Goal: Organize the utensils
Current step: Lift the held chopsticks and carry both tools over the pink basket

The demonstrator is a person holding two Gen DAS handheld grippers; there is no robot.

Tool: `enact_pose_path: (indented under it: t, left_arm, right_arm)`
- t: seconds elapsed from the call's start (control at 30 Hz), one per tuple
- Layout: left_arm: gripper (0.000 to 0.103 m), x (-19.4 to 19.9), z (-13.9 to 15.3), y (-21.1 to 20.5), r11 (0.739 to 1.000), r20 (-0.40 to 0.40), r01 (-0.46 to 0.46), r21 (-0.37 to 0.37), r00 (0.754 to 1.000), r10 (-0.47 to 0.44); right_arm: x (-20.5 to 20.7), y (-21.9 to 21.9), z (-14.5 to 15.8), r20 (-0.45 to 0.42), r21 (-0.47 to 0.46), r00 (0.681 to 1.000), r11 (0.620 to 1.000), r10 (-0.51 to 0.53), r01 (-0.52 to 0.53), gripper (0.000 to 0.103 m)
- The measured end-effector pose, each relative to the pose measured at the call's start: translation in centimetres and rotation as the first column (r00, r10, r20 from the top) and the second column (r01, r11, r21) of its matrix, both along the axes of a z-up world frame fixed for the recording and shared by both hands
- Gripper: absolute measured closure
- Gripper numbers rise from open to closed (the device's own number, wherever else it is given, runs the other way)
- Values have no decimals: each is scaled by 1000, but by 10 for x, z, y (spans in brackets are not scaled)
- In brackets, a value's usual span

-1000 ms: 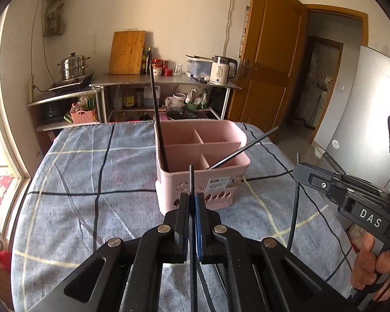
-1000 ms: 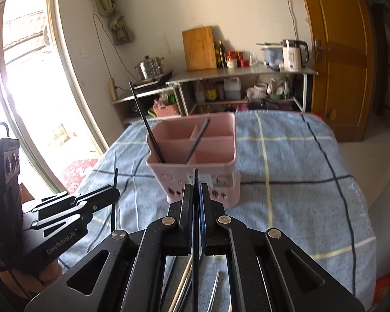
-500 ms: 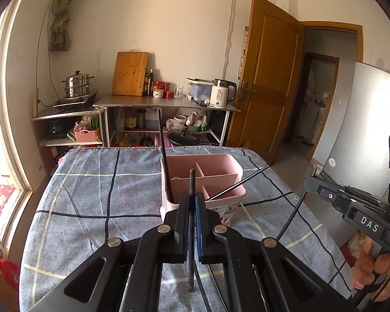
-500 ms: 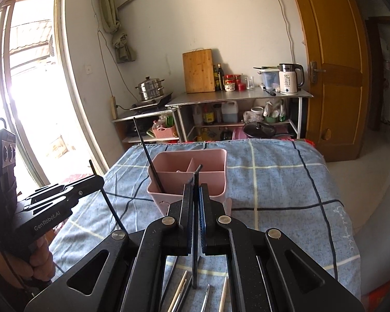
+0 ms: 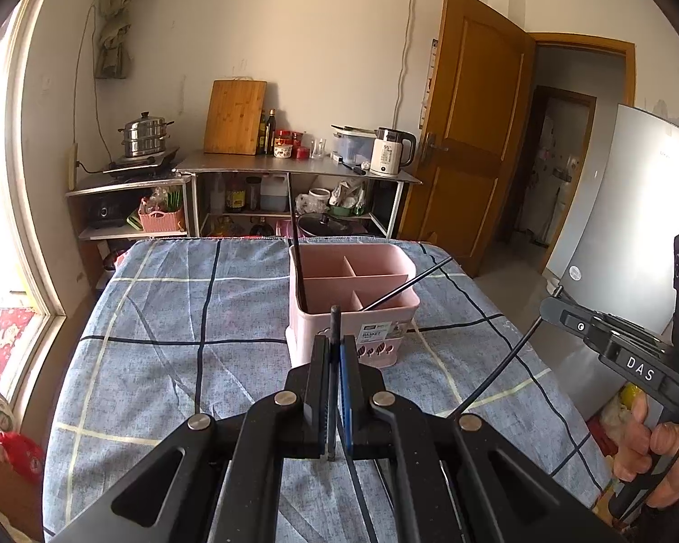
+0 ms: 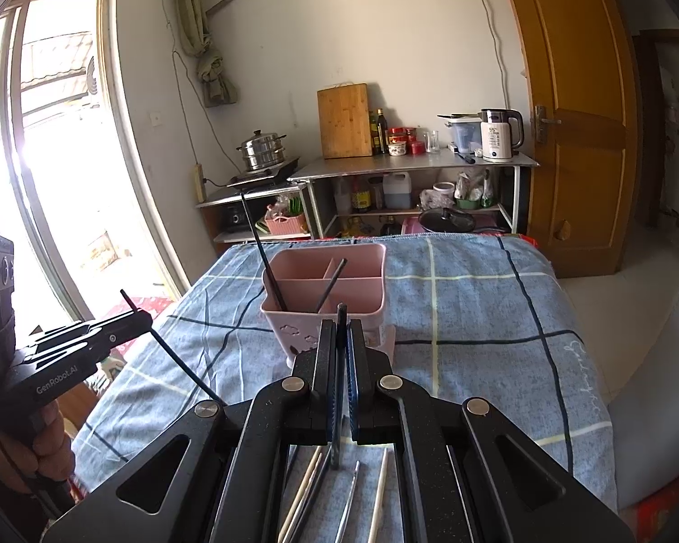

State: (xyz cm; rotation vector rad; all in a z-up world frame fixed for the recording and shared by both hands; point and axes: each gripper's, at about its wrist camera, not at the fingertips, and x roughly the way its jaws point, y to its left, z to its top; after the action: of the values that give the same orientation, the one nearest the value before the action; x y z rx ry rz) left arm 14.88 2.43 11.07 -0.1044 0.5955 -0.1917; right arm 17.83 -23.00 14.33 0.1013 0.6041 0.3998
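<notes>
Grippers were both closed, each clamped on one black chopstick. The left gripper [image 5: 335,353] held its black chopstick [image 5: 334,330] between the pads, the tip rising just above the fingertips; in the right wrist view the same gripper [image 6: 147,316] showed at the left, its chopstick [image 6: 176,359] slanting down toward the cloth. The right gripper [image 6: 341,344] pinched a second chopstick [image 6: 341,316] in the same upright manner, and in the left wrist view it [image 5: 550,305] appeared at the right with its stick [image 5: 498,369] hanging diagonally.

A pink divided basket [image 5: 353,316] stood on the blue checked tablecloth [image 5: 181,316], toward the far edge and roughly midway between the side edges. Two black chopsticks already leaned in it: one [image 5: 296,240] steeply in the front left compartment, the other [image 5: 407,283] angled out over the right rim.

Loose utensils [image 6: 353,488], pale and metallic sticks, lay on the cloth at the near edge beneath the right gripper.
</notes>
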Motion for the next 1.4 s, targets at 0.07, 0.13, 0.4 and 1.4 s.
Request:
enact_pose_path:
  t: [0.07, 0.13, 0.4, 1.4]
  left_arm:
    - [99, -3, 0, 1, 1000, -7, -2, -3, 1000, 2]
    - [99, -6, 0, 1, 1000, -11, 0, -4, 1000, 0]
    - [99, -17, -2, 9, 1000, -28, -6, -16, 1000, 5]
    - [99, 28, 77, 15, 998, 93, 9, -66, 996, -3]
  right_arm:
    - [-2, -2, 0, -3, 4, 1000, 1000, -3, 3, 99]
    - [-4, -5, 0, -6, 11, 1000, 1000, -5, 5, 99]
    - [-12, -4, 0, -2, -6, 1000, 1000, 1, -1, 99]
    - [11, 16, 66, 142, 52, 989, 998, 29, -37, 99]
